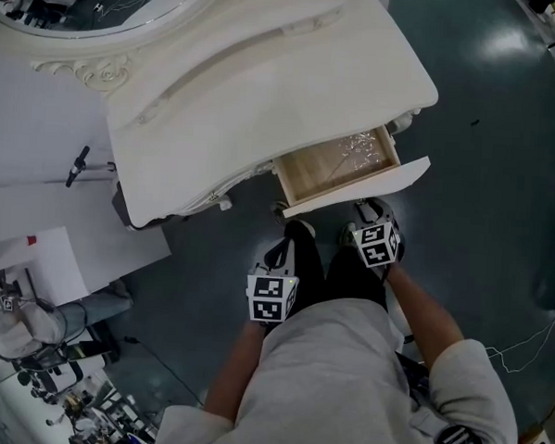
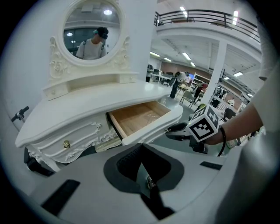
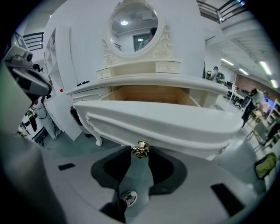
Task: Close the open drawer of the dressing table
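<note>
The white dressing table (image 1: 258, 67) has its right drawer (image 1: 341, 164) pulled out, showing a bare wooden inside. My right gripper (image 1: 372, 214) is shut just in front of the drawer's white front panel (image 3: 166, 122). Its tips (image 3: 140, 158) sit directly under the gold knob (image 3: 141, 149) and touch it or nearly so. My left gripper (image 1: 277, 267) is shut and holds nothing. It hangs lower and to the left, well back from the table. In the left gripper view the open drawer (image 2: 140, 116) lies ahead, and the right gripper's marker cube (image 2: 203, 124) is beside the drawer front.
An oval mirror (image 2: 91, 30) stands on the table top. The shut left drawer carries its own gold knob (image 2: 66, 144). White boards (image 1: 35, 241) and clutter (image 1: 30, 343) lie on the floor at the left. A thin cable (image 1: 521, 345) runs across the dark floor at the right.
</note>
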### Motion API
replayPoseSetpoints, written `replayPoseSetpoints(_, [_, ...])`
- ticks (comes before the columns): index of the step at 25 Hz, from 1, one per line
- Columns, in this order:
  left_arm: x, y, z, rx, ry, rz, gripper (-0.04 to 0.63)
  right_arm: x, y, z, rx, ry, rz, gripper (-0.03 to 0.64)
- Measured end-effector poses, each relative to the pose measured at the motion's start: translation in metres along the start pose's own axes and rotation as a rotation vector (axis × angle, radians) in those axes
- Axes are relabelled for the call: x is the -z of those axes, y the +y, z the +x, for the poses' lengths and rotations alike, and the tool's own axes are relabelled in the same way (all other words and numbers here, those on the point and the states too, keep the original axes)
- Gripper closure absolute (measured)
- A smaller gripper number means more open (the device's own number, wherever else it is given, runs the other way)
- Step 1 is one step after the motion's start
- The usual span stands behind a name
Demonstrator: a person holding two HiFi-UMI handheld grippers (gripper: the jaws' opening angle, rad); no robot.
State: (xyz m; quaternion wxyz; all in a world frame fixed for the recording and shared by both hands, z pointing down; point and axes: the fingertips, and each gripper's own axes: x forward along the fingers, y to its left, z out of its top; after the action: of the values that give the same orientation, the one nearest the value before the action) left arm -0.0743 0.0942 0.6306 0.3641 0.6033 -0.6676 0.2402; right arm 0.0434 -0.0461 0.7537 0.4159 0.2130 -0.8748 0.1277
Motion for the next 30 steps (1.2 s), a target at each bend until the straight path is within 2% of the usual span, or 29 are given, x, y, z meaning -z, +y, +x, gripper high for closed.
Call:
replayPoseSetpoints(14, [0.001,0.013,0.003,-0.004,0.003,-0.012,0.589,-0.007,-0.003,0.004,0.021,-0.008,0.012,0.482])
replayPoseSetpoints(30, [-0.015,0.032,0.009,-0.005,0.012,0.009,0.589,-0.018,-0.007,0.017,0.037,0.001,0.031,0.482])
